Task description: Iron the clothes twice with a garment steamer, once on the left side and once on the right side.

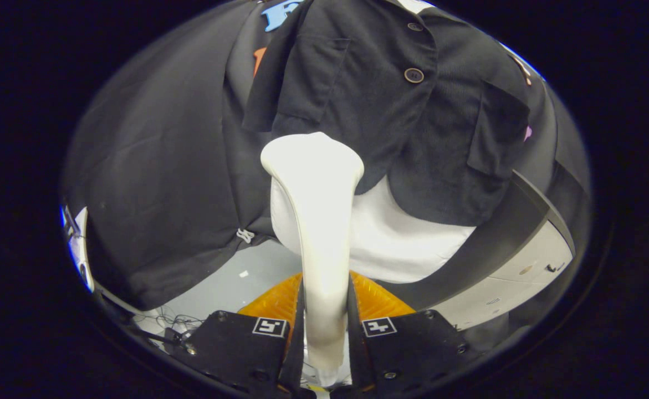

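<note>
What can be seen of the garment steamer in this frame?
The garment steamer is a smooth, glossy cream-white plastic piece: a slim handle that rises upright from between the fingers of the tool and flares into a wide, rounded head. Both fingers press on the handle's sides, so it is held firmly. The head sits at the lower hem of the dark buttoned jacket, on the side with the flat chest pocket; contact with the cloth cannot be judged. No steam or cord is visible.
</note>
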